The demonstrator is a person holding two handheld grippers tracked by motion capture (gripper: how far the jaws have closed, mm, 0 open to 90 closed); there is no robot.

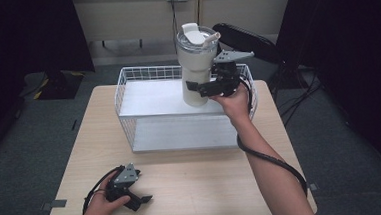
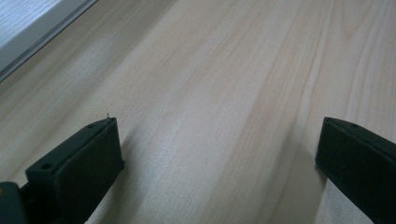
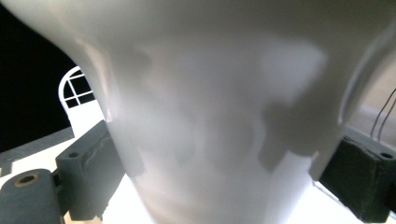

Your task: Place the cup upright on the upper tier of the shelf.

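A tall white tumbler with a clear lid and a straw stands on the upper shelf of a white wire rack. My right gripper reaches in from the right and is shut on the tumbler's narrow lower part. In the right gripper view the tumbler sits between the jaws of the right gripper, which press on both its sides. My left gripper rests on the wooden table near the front left. In the left gripper view the left gripper is open over bare wood.
The rack has a lower shelf that opens toward me, and its edge shows in the left gripper view. A black chair stands behind the table. Dark curtains hang at both sides, with grey carpet around.
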